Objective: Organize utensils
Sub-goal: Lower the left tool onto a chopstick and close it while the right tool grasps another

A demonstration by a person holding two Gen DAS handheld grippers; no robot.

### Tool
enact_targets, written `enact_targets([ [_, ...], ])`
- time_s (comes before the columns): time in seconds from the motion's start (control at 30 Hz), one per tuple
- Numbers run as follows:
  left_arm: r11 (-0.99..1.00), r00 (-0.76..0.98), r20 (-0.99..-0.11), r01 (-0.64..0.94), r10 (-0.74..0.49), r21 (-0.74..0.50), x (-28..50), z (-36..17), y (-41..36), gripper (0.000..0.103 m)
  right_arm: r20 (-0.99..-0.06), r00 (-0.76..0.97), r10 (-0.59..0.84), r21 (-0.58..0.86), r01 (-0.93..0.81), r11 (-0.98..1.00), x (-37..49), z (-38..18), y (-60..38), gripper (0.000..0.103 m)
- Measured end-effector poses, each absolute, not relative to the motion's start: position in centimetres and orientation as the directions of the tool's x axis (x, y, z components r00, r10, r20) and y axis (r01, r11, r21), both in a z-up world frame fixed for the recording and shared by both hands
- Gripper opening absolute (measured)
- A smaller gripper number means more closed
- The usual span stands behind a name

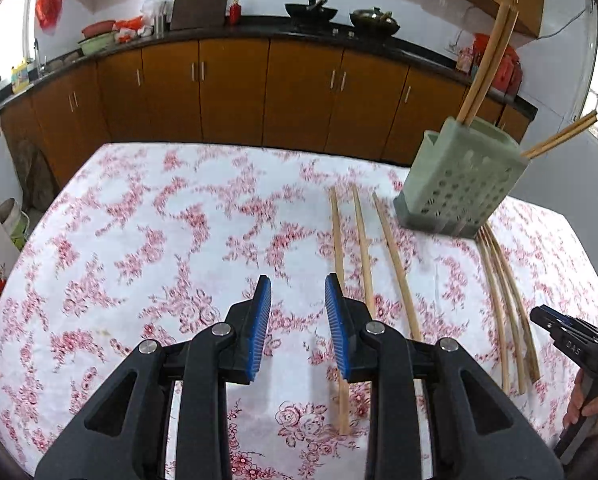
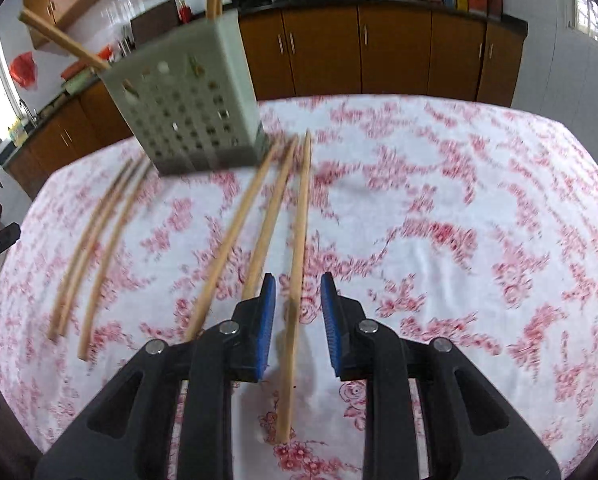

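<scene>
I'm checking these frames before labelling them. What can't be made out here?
- Chopstick holder interior: both views, its walls hide how deep the standing chopsticks sit.
- Near stretch of one loose chopstick: left wrist view, passes behind the left gripper.
- Standing chopsticks' tops: right wrist view, cut off by the upper edge.
- Tablecloth pattern and holder holes: right wrist view, motion blur.
- Right gripper in the left wrist view: only its tip, at the right edge.

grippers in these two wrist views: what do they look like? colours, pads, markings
Both match: the left gripper and right gripper have matte black plastic linkage arms with triangular cutouts, silver pivot pins, and ribbed blue pads on the fingertips. The left view shows white lettering on the right gripper's side, unreadable. No cables visible.
</scene>
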State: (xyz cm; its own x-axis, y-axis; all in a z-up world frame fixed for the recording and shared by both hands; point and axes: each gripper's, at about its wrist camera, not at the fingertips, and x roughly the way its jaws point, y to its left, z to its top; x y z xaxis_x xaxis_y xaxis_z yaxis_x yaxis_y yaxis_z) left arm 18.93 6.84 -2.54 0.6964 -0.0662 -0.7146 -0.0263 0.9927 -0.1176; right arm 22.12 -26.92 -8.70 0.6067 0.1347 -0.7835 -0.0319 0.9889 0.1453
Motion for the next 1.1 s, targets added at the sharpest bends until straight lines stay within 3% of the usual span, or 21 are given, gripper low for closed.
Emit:
enact_targets([
  [0.13,0.992,0.681,-0.725,0.019,-0.105,-0.126,18.9,-3.6,6.1,0.029,-0.802,0.586,0.117,0.116,-0.040,0.992,22.5,-10.0,-26.5,0.022],
  [0.2,0.992,0.674,-0.730,0.042,-0.117,-0.121,18.8,-4.1,5.6,0.029,-0.796,0.599,0.094,0.087,-0.040,0.995,22.4,-10.1,-26.4,0.009],
  [0.23,0.992,0.669,-0.733,0.054,-0.124,-0.119,18.9,-4.4,5.3,0.029,-0.793,0.604,0.079,0.070,-0.038,0.997,22.4,-10.2,-26.4,0.008],
  [0.43,0.989,0.632,-0.761,0.094,-0.147,-0.112,19.3,-6.3,3.6,0.027,-0.787,0.617,0.011,0.082,0.086,0.993,23.0,-10.0,-29.5,0.008],
  [0.87,0.996,0.612,-0.787,0.078,-0.079,-0.039,20.0,-8.3,1.7,0.008,-0.779,0.627,0.011,0.062,0.059,0.996,23.2,-10.2,-29.4,0.008],
  [1.1,0.998,0.621,-0.783,-0.016,-0.031,-0.052,21.2,-8.1,3.6,0.008,-0.772,0.636,0.000,0.061,0.074,0.995,23.9,-10.4,-30.0,0.008],
])
